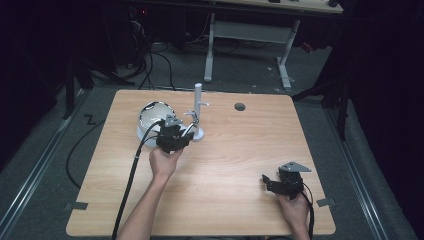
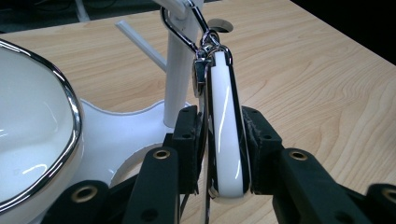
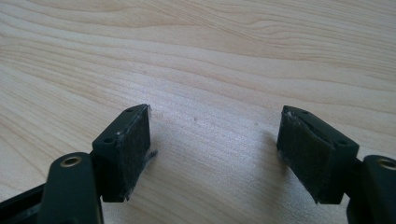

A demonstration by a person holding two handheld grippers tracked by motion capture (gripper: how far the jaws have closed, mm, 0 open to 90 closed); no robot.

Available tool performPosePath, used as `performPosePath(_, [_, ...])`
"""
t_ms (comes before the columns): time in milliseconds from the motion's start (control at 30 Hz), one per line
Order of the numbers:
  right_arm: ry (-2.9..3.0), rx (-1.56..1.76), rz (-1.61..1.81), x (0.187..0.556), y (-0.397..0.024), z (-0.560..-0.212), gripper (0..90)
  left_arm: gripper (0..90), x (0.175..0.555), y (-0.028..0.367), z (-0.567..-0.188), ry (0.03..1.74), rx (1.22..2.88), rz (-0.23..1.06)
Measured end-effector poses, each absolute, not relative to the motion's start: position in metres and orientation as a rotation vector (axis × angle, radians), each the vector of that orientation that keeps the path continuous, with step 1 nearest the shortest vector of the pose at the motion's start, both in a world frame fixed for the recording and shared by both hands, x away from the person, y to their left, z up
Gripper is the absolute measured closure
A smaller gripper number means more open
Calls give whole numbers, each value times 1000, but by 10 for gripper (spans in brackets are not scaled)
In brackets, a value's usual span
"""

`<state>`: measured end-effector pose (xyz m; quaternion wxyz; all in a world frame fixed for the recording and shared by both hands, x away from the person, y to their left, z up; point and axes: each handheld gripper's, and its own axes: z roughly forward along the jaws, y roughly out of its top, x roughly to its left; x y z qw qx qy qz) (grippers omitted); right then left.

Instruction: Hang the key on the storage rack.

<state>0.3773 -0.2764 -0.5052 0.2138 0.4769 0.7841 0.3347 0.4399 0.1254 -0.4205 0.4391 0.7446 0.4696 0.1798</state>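
- Up close, in the left gripper view, the left gripper (image 2: 224, 144) has its two black jaws pressed together on a flat white tag (image 2: 225, 135) with a dark rim, one pad on each face of it.
- From the tag's top end, beyond the jaws, a small metal clasp (image 2: 205, 46) runs up to a silver hook (image 2: 180, 28), and the hook sits on a short arm of the white stand (image 2: 180, 79) straight ahead of the jaws.
- Just ahead of the jaws the stand's post rises from its flat white base (image 2: 121, 130).
- Off to the jaws' left lies a white bowl (image 2: 32, 135) with a chrome rim, close beside the stand's base; I cannot tell whether they touch.
- Seen from the high view, the left gripper (image 1: 181, 136) is held by the left hand (image 1: 164, 162) at the foot of the white stand (image 1: 198, 112), with the bowl (image 1: 150, 117) just beside it on the wooden table (image 1: 240, 150).
- Over in the right gripper view, the right gripper (image 3: 215, 149) has its jaws wide apart with bare wood between the pads.
- From above, the right gripper (image 1: 270, 181) lies low at the table's near right part in the right hand (image 1: 294, 210), well apart from the stand and the left gripper.
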Motion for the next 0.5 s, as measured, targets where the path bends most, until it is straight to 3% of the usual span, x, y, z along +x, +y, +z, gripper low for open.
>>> performPosePath(500, [2175, 1323, 929, 377, -276, -505, 259, 638, 447, 128, -434, 1216, 1850, 434])
